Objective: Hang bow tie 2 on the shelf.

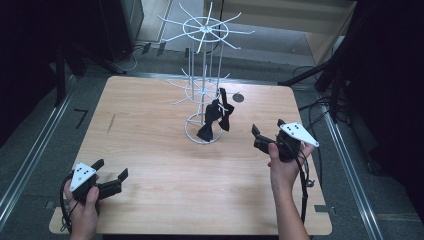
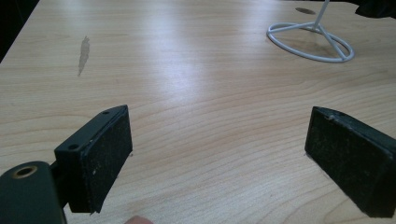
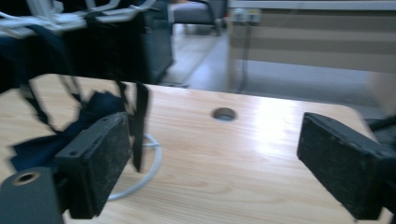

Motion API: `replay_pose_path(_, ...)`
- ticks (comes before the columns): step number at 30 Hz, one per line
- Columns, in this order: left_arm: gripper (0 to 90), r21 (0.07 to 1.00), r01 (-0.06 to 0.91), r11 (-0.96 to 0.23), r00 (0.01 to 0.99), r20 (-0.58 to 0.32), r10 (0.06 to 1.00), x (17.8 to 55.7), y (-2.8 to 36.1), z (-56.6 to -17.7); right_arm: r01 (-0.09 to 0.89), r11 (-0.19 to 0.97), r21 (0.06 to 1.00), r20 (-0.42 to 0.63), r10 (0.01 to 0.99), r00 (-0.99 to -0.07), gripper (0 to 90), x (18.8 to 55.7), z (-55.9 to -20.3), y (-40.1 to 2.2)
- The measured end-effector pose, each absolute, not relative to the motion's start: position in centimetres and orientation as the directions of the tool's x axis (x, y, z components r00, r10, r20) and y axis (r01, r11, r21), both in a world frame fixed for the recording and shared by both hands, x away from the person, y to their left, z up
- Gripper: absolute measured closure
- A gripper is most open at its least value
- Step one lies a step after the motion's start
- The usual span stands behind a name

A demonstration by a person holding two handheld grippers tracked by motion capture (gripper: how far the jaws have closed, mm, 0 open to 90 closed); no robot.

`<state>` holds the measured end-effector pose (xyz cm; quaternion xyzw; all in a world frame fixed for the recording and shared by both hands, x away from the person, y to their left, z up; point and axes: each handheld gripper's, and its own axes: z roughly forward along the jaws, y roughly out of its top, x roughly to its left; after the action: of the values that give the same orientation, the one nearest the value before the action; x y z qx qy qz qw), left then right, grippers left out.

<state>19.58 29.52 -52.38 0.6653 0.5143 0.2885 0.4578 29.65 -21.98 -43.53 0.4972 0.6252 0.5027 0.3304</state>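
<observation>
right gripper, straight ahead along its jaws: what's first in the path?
Probably the black bow ties hanging low on the white wire rack. The right gripper, jaws open, points toward them; in its own view they sit left of centre, so a miss past them is possible.

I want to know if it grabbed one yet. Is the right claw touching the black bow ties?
Apart. In the high view, bare table shows between the right claw and the black bow ties hanging on the white rack.
</observation>
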Motion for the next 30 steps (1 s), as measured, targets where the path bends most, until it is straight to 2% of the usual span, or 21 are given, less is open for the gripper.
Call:
replay_pose_path(12,8.2,0.905,0.422,-0.054,0.303,-0.085,0.949,19.6,29.5,-52.4,0.306,-0.022,0.952,0.118,0.946,-0.300,9.3,28.3,-45.5,-23.9)
replay_pose_path(18,8.2,0.905,0.422,-0.053,0.301,-0.085,0.950,19.6,29.5,-52.4,0.318,-0.032,0.948,0.130,0.948,-0.292,12.8,27.6,-46.5,-25.0)
replay_pose_path(21,8.2,0.905,0.422,-0.054,0.302,-0.084,0.950,19.6,29.5,-52.4,0.320,-0.040,0.947,0.134,0.952,-0.277,12.5,27.3,-46.9,-25.5)
replay_pose_path(24,8.2,0.904,0.424,-0.055,0.304,-0.085,0.949,19.6,29.5,-52.4,0.318,-0.055,0.947,0.128,0.968,-0.215,11.6,26.9,-47.3,-26.0)
replay_pose_path(30,8.2,0.905,0.423,-0.052,0.300,-0.085,0.950,19.5,29.5,-52.4,0.310,-0.065,0.948,0.141,0.963,-0.229,9.6,26.1,-48.1,-26.8)
